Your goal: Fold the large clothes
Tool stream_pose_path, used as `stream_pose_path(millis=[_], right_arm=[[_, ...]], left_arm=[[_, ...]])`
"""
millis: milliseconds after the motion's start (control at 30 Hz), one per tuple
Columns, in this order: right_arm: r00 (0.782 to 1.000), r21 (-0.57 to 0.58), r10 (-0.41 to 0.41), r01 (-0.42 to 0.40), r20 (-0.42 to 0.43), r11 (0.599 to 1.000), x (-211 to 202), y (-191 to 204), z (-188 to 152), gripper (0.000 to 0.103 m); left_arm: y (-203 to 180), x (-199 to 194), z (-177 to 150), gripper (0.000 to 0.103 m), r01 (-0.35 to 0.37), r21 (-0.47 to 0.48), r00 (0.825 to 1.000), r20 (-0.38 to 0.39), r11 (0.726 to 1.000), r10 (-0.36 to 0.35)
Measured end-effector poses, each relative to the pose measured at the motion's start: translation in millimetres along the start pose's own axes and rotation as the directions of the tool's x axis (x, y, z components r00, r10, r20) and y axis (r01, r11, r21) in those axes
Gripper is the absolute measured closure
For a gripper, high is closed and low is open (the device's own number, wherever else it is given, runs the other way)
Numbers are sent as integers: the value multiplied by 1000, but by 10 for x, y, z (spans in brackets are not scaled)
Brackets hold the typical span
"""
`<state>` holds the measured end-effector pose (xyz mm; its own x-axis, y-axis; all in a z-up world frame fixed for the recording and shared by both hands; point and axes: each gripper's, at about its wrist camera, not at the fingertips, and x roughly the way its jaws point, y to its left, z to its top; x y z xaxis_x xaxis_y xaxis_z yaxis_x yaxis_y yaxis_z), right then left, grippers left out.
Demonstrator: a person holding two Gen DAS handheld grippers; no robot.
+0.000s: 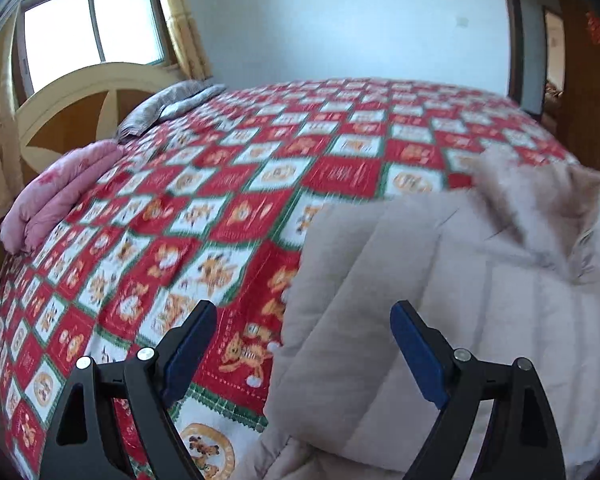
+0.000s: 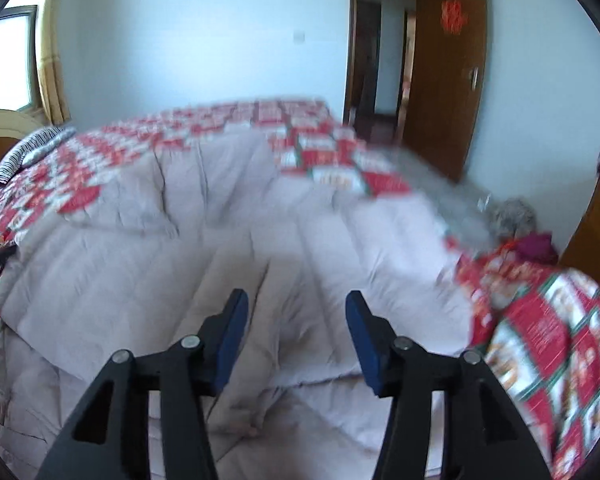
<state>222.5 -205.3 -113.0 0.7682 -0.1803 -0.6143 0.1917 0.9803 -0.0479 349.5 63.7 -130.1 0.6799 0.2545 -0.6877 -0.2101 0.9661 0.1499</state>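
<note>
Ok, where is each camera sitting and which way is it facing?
Left wrist: on the left tongs, looking across the patchwork bedspread towards window and headboard; open fingers show.
Right wrist: on the right tongs, above the beige padded coat, facing the open door; open fingers show.
Shared: coat, bedspread, wall.

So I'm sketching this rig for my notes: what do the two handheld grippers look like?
Both look alike. The left gripper and right gripper each have two matte black angular fingers with triangular cut-outs, round silver pivot pins, and flat dark blue pads on the inner faces. No cables, markings, hands or sleeves show.
</note>
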Motion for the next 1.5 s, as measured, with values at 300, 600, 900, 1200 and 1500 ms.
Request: stream_pose_path(millis=[300,600,900,1200,1500], right_arm=[[967,-81,94,-116,-235,990,686,211,-213,73],[980,-155,-9,-22,-198,988,566,305,-234,66],[991,-72,57,-67,-123,995,55,75,7,35],[975,112,133,-115,-177,987,541,-263,1026,32],[951,49,155,-147,-268,988,1566,340,1698,19]], left_arm=[[-306,226,-346,14,-31,102,999,-9,994,32],[-174,297,-363,8,34,35,999,-43,999,-32],[266,237,-370,8,305,-157,929,-169,939,-329],[-176,119,952,8,378,37,917,-151,925,-369],[-957,714,1735,8,359,104,925,-172,927,-339]])
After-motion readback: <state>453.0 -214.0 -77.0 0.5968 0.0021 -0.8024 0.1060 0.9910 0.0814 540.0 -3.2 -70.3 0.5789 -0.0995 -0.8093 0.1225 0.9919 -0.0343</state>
